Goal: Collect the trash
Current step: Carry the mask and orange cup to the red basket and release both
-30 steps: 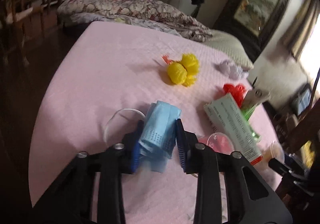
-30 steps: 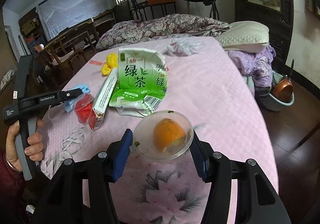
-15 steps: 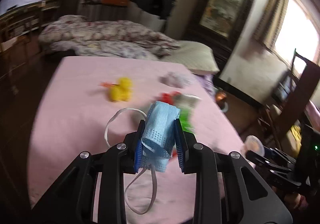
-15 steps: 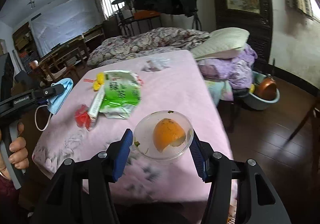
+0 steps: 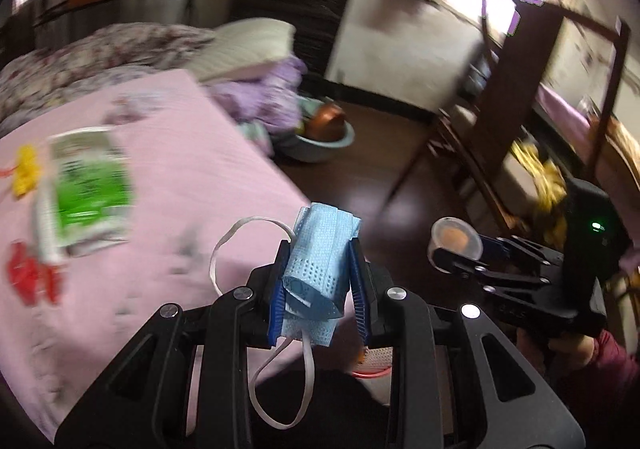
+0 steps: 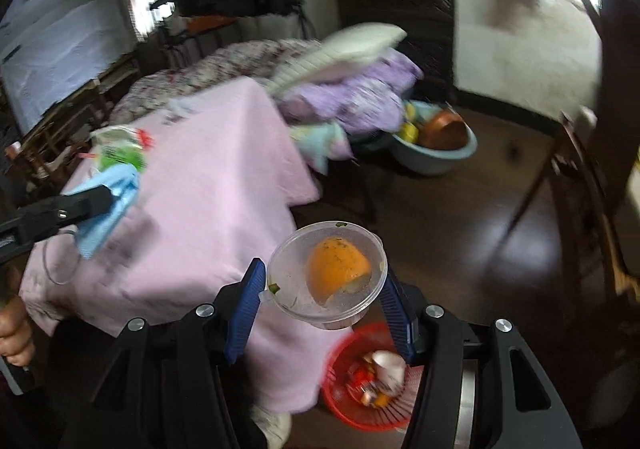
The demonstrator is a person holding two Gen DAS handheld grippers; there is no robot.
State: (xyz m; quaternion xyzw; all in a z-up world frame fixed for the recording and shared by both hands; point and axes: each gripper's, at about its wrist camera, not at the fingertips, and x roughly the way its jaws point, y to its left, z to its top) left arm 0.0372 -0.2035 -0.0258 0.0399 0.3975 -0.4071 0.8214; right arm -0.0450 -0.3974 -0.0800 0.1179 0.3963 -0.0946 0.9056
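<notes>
— Between the left gripper's (image 5: 316,289) jaws: pinching a folded blue face mask (image 5: 318,269), pads pressing both sides, white ear loops (image 5: 280,389) dangling below and curling out to the left
— Hanging over the worktop or past it?
— Hovering right at the near corner of the pink worktop (image 5: 180,177), mask clear of the cloth, dark wooden floor (image 5: 380,153) showing to the right
— And the right gripper (image 6: 324,297)?
— Clamping a clear plastic cup (image 6: 326,277) across its width, jaws roughly half apart and pressing on its sides; holding an orange peel (image 6: 338,269) inside, cup tilting toward the camera
— Sitting where against the bin?
— Hanging above and a little behind a red mesh basket (image 6: 344,405) standing on the floor beside the worktop's corner, scraps already lying in it; too blurred for naming them
— Anything lying on the cloth?
— Resting well back on the worktop: a green tea packet (image 5: 88,185), a long white box (image 5: 44,225) just beside it, something red (image 5: 28,277) near the front edge, a yellow bit (image 5: 26,173) farther off; all smearing with blur
— Beyond the worktop?
— Piling up at the far end: a pale pillow (image 6: 336,53) over purple bedding (image 6: 360,97), a blue basin (image 6: 436,157) on the floor holding a copper pot (image 6: 446,133)
— Hands showing?
— Peeking in at the left edge of the right view: fingers (image 6: 14,333) gripping the left gripper's handle
</notes>
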